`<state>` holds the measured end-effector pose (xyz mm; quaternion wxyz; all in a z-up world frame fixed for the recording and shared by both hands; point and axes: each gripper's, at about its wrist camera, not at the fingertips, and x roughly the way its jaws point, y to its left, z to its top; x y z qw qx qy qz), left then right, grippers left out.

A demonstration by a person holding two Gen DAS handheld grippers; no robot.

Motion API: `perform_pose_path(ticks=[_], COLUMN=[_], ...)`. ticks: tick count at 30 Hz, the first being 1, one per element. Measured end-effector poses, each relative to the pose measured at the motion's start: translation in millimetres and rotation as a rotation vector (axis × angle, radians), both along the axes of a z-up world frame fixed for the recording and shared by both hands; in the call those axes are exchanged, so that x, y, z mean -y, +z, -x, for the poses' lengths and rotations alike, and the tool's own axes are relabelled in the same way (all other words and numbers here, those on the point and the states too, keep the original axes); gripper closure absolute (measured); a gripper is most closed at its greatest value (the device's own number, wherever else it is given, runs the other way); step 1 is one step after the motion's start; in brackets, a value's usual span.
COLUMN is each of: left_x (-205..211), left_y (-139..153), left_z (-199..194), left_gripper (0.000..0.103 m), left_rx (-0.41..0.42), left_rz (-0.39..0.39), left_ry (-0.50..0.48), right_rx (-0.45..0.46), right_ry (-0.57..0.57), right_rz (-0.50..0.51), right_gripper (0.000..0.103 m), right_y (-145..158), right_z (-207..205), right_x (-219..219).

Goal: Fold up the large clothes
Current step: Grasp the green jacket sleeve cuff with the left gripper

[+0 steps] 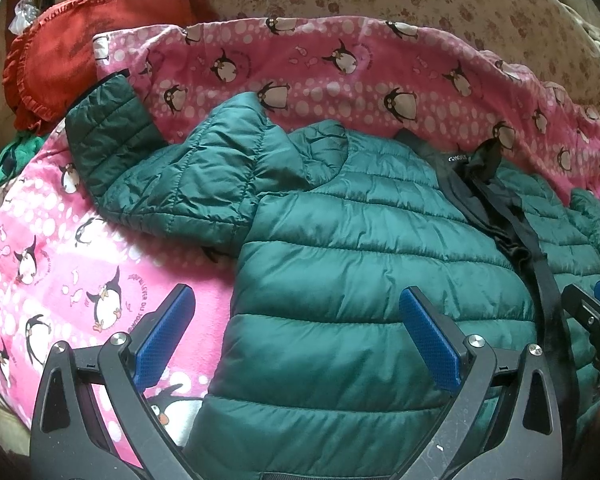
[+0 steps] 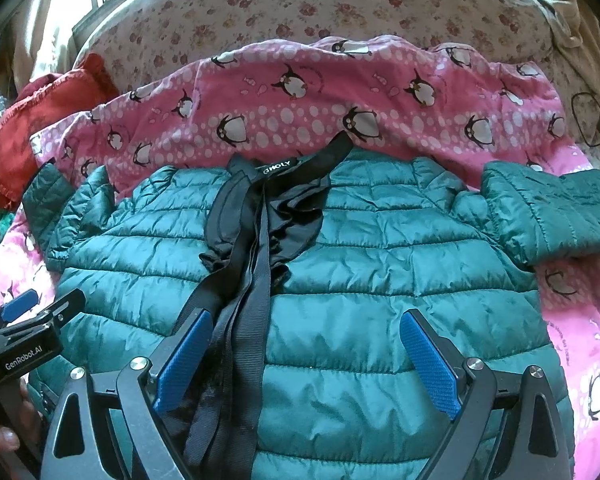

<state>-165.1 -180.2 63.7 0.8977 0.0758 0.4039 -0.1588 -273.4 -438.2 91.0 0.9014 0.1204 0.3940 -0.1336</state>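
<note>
Left wrist view: green puffer jacket (image 1: 360, 248) lies spread on a pink penguin blanket (image 1: 60, 264), filling centre and lower right of frame. One sleeve (image 1: 152, 168) stretches toward upper left, cuff resting on the blanket near a red cushion (image 1: 60, 60). Black strap (image 1: 528, 248) runs down the jacket at right. Left gripper (image 1: 296, 336) at bottom of frame, jaws wide apart, nothing between them, hanging over the jacket's edge. Right gripper's tip (image 1: 596, 312) shows at right edge, over the jacket.

Right wrist view: jacket body (image 2: 380, 280) flat, centre frame, collar toward the top. The other sleeve (image 2: 548, 216) sticks out to the right, on the blanket. Strap (image 2: 252, 280) lies bunched near the collar and trails to lower left. Right gripper (image 2: 304, 344) at bottom, jaws wide apart, empty; left pad is just beside the strap, can't tell if touching. Left gripper (image 2: 28, 320) at lower left edge.

Progress: looks like the start. Jacket laid out, both sleeves still out, no fold visible. Left to do, by my read: sleeves in, then body folded over. Loose strap could get in the way.
</note>
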Motion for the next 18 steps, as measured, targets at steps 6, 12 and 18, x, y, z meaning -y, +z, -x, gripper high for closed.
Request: perform_pose_path(ticks=[6, 12, 18], left_x=[-9, -30, -61], left_y=[5, 12, 26], left_z=[-2, -13, -34], left_gripper=[0.001, 0.001, 0.001], left_rx=[0.001, -0.002, 0.012], left_rz=[0.005, 0.021, 0.012], left_ry=[0.011, 0.058, 0.129], right_rx=[0.000, 0.025, 0.039], right_ry=[0.003, 0.053, 0.102], right_rz=[-0.008, -0.011, -0.035], right_gripper=[0.009, 0.009, 0.009], right_y=[-1, 6, 14], right_z=[0, -5, -12], right_x=[1, -9, -21])
